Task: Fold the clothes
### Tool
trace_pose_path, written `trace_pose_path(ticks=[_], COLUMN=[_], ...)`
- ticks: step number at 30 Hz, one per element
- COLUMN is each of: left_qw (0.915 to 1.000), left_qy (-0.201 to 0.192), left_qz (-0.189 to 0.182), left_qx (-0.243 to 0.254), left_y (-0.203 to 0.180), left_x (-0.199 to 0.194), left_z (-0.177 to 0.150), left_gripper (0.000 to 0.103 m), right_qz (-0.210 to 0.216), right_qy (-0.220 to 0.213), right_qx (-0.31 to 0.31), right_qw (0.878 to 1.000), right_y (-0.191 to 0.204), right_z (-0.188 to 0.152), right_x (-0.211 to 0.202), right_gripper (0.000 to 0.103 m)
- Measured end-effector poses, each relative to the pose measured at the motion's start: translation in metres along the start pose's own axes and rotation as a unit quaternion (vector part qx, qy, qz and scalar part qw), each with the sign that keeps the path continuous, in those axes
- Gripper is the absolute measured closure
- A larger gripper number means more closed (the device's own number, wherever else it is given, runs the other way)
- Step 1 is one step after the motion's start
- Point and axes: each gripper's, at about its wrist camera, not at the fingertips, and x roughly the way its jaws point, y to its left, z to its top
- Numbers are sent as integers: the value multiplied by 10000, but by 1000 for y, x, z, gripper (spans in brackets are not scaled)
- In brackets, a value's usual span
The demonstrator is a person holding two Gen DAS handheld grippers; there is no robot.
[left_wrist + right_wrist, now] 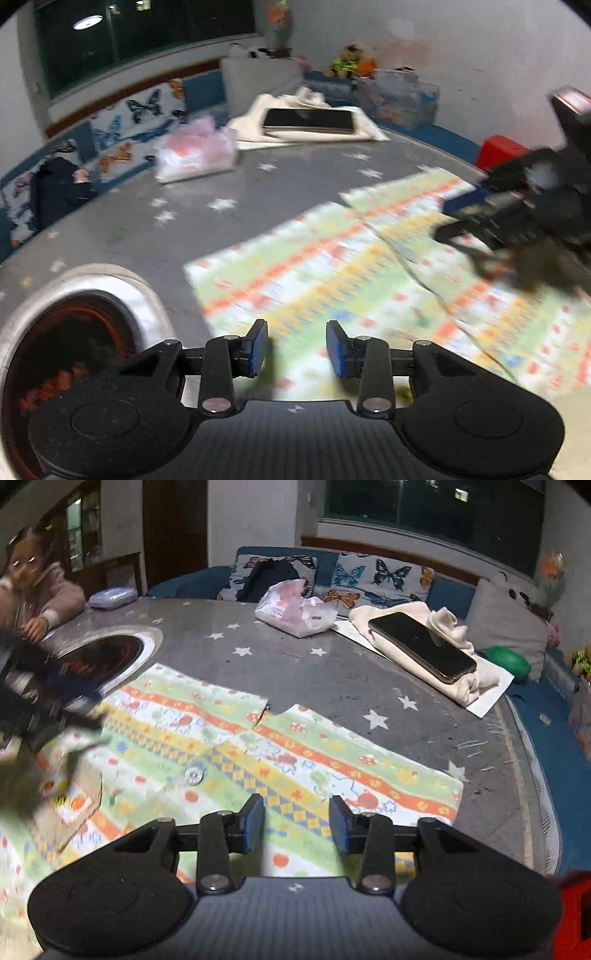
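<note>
Nearest the lens in each wrist view is my own tool: my left gripper (296, 349) and my right gripper (297, 824) both stand with their blue-padded jaws parted wide, nothing between them, each poised over the patterned garment (280, 753) without a visible grip on it.

Surface: a grey table (332, 672) printed with white stars. At the left of the right wrist view a round dark inset (107, 655) with a pale rim is sunk into the tabletop; beyond it, upper left of the frame, a person in a pink sleeve (55, 605) leans on the table edge. Toward the centre top lies a pink plastic bag (295, 613). To its right a folded cream cloth (424, 646) carries a dark phone (421, 646) flat on top. Behind the table runs a blue sofa with butterfly cushions (376, 578), under a dark window (424, 509).

Task object: the garment, striped in green, orange, yellow and white, lies spread flat on the near half of the table, its long axis running from lower left to right across the right wrist view. A notch in its far edge points at the table's centre; a round snap (194, 775) shows near its middle. In the left wrist view the garment fills the lower right, blurred, with my right gripper over its far right part.
</note>
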Motion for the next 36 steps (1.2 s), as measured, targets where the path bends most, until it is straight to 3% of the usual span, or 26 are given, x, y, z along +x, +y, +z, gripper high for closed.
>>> trace_pose_path(ticks=[2, 8, 12, 20, 25, 28, 30, 33, 36], left_qw=[9998, 9998, 9993, 9970, 9948, 9953, 9975, 9991, 9995], left_qy=[-84, -191, -209, -230, -215, -145, -25, -39, 188], left_qz=[45, -52, 40, 695, 980, 960, 530, 343, 223], left_qx=[181, 102, 299, 256, 157, -73, -461, -259, -92], left_y=[-13, -24, -30, -15, 0, 11, 17, 5, -2], left_x=[-4, -17, -19, -18, -15, -16, -24, -39, -41], left_z=[-5, -22, -35, -42, -43, -42, -41, -44, -50], left_gripper=[65, 65, 65, 63, 65, 65, 65, 62, 62], right_qz=[117, 350, 315, 289, 304, 309, 341, 365, 374], right_qy=[20, 273, 345, -6, -134, -158, -173, -198, -198], right_qx=[90, -94, -176, 40, 23, 41, 82, 77, 61], right_qw=[9999, 9990, 9988, 9996, 9994, 9994, 9992, 9991, 9991], right_y=[-1, 9, 17, 24, 33, 37, 36, 34, 34], right_z=[-2, -32, -56, -45, -27, -17, -14, -14, -14], right_x=[-12, -58, -69, -47, -22, -10, -7, -5, -5], right_gripper=[62, 54, 48, 36, 35, 35, 35, 35, 35])
